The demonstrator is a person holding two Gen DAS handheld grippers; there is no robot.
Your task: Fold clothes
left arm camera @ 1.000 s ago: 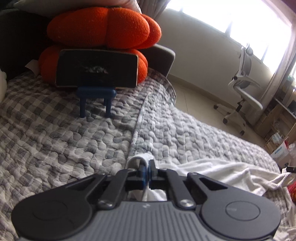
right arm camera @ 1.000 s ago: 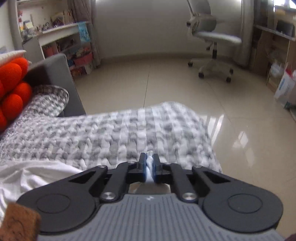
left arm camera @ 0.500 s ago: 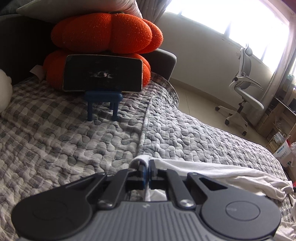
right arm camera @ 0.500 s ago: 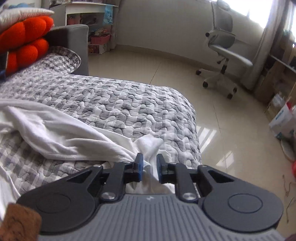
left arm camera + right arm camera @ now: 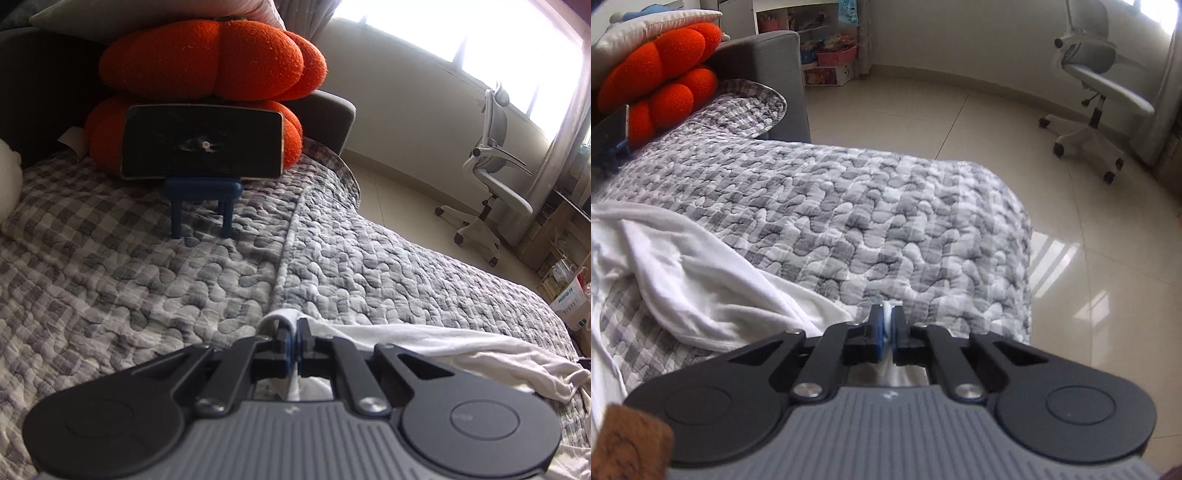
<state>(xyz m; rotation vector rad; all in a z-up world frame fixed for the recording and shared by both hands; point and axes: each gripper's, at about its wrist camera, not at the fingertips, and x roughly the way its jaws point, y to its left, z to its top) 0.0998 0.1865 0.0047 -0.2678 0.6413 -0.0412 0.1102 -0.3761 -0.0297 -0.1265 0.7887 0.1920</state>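
Now the right tongs [image 5: 886, 326] have just snapped shut on the white shirt [image 5: 713, 291] again; the left tongs [image 5: 294, 341] pinch its other corner, ready to fold.

Garment [image 5: 443, 343] spread on quilt [image 5: 369, 266], running rightward from left gripper [image 5: 294, 328]; right gripper [image 5: 886, 325] at its other end, near quilt's floor-side edge. Phone [image 5: 202, 146] on stand [image 5: 201, 203] behind, on quilt, two stacked cushions [image 5: 210, 59] behind it. Office chair [image 5: 495, 177] far right, on floor.
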